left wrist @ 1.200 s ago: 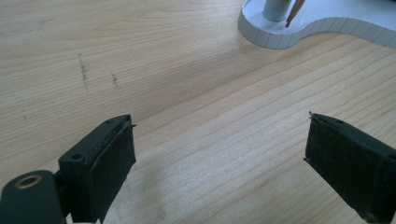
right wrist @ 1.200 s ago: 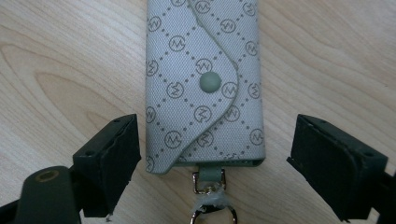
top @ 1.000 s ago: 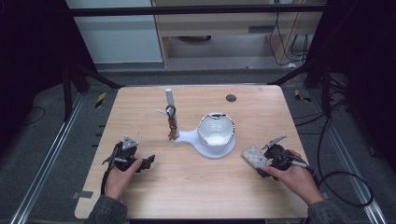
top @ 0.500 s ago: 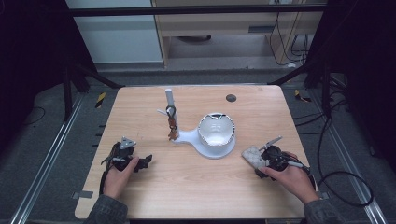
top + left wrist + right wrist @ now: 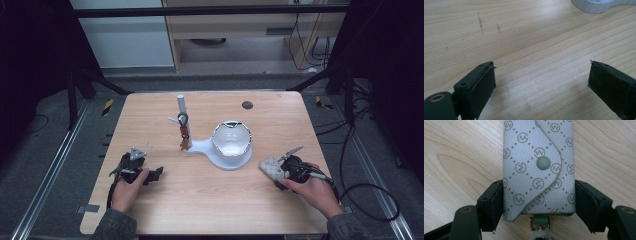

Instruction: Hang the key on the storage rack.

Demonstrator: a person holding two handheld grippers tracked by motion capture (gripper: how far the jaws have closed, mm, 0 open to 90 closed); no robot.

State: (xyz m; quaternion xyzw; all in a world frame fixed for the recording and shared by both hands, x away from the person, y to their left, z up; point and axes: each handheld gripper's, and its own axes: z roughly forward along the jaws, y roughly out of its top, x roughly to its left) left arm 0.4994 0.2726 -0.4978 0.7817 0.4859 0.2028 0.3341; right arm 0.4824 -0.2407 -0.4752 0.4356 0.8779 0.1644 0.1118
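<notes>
A grey patterned pouch (image 5: pixel 539 165) with a snap flap and a small metal clasp lies flat on the wooden table (image 5: pixel 210 195), right of the white stand. My right gripper (image 5: pixel 539 192) has just been closing its jaws, and both pads now press on the pouch's sides. In the high view the pouch (image 5: pixel 269 166) lies at the tip of the right gripper (image 5: pixel 277 172). My left gripper (image 5: pixel 541 75) rests low over bare wood with its jaws wide open and nothing between them. From above, the left gripper (image 5: pixel 156 173) sits near the table's front left.
A white stand (image 5: pixel 205 147) at the table's middle carries an upright post (image 5: pixel 181 107) and a white bowl-like cup (image 5: pixel 231 140). A dark ring with a brown fob (image 5: pixel 184 134) hangs on the post. A dark round spot (image 5: pixel 247 105) marks the far side. The stand's base (image 5: pixel 596 5) lies ahead of the left gripper.
Both hands stay where they were. The right gripper's jaws have drawn in around the pouch, which has not moved on the table.
</notes>
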